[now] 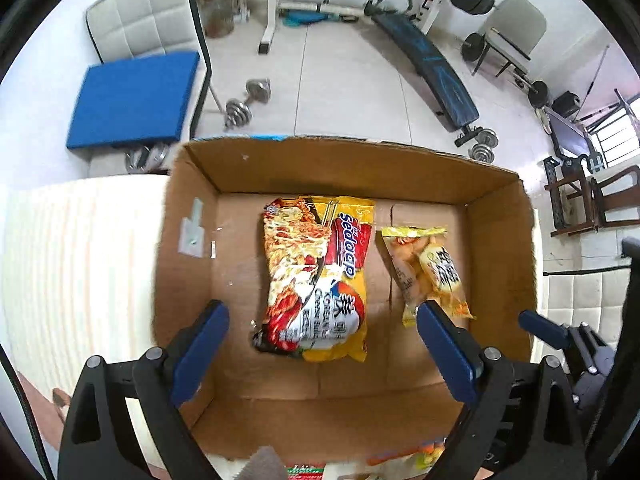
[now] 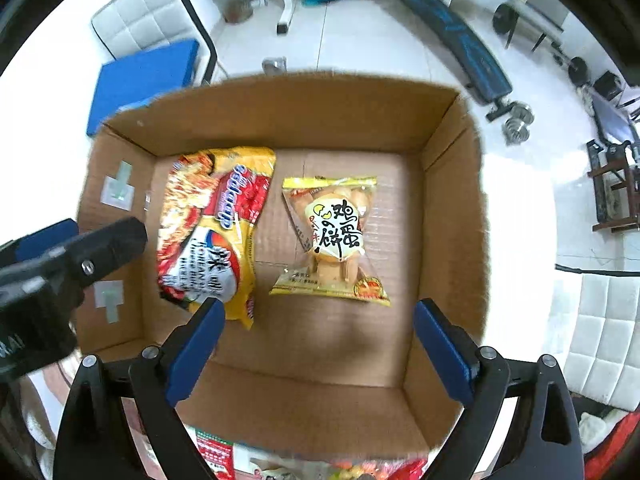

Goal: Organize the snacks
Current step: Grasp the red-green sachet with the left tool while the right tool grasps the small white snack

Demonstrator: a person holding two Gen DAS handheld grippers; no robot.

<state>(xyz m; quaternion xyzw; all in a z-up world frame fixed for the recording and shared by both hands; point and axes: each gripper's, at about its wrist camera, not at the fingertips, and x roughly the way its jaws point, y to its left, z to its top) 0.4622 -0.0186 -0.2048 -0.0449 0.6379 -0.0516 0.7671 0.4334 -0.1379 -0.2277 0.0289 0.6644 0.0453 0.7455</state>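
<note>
A brown cardboard box (image 1: 192, 248) (image 2: 448, 184) sits open below both grippers. On its floor lie a yellow and red noodle packet (image 1: 316, 276) (image 2: 216, 232) and, to its right, a clear yellow-edged bag of egg biscuits (image 1: 428, 272) (image 2: 332, 240). My left gripper (image 1: 322, 344) hangs above the noodle packet, open, with nothing between its blue pads. Above the biscuit bag my right gripper (image 2: 316, 340) is open and empty too. The right gripper's blue fingertip (image 1: 540, 328) shows at the right of the left wrist view. The left gripper's black body (image 2: 60, 264) shows at the left of the right wrist view.
More snack packets (image 2: 312, 464) (image 1: 400, 460) lie at the near edge, outside the box. The box rests on a pale table (image 1: 80, 264). Beyond it stand a white chair with a blue cushion (image 1: 132, 96), dumbbells (image 1: 246, 102) and a weight bench (image 1: 432, 72) on the tiled floor.
</note>
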